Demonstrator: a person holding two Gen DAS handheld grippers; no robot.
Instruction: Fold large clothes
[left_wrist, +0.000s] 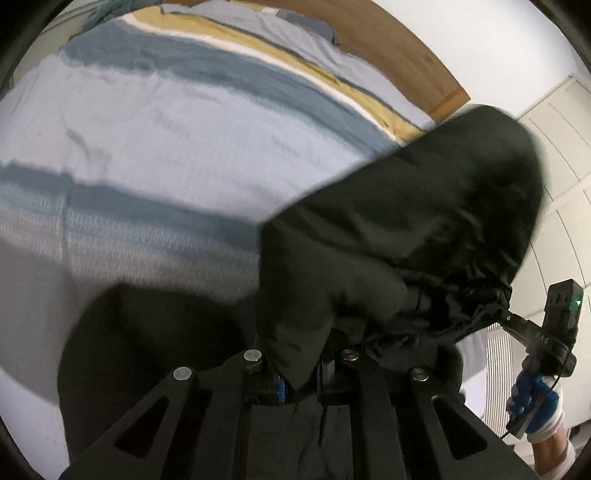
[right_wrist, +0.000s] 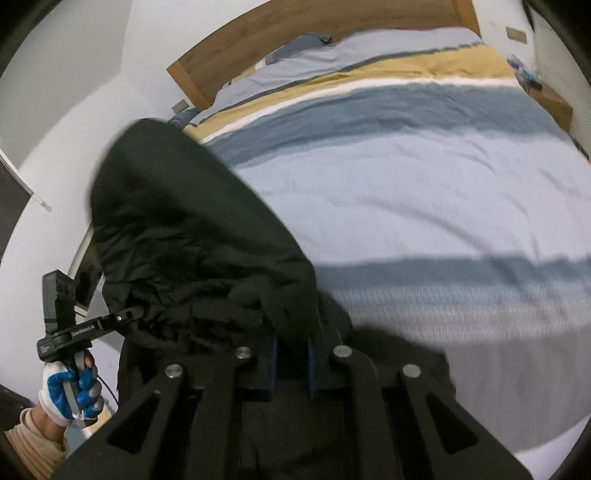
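Observation:
A large black jacket (left_wrist: 406, 229) hangs in the air above the bed, held between both grippers; it also fills the left of the right wrist view (right_wrist: 177, 229). My left gripper (left_wrist: 301, 363) is shut on a fold of the black jacket, which hides its fingertips. My right gripper (right_wrist: 291, 354) is shut on another part of the jacket edge, with blue pads (right_wrist: 274, 363) showing beside the cloth. Each gripper shows in the other's view, the right one (left_wrist: 517, 321) and the left one (right_wrist: 122, 317), both biting into the bunched jacket. The jacket's lower part hangs below and is mostly hidden.
A bed (left_wrist: 166, 147) with a light blue, dark blue, white and yellow striped duvet lies ahead, also in the right wrist view (right_wrist: 424, 177). A wooden headboard (right_wrist: 295, 44) stands at its far end. White wardrobe doors (left_wrist: 565, 155) are to the right. A small bedside stand (right_wrist: 554, 99) is far right.

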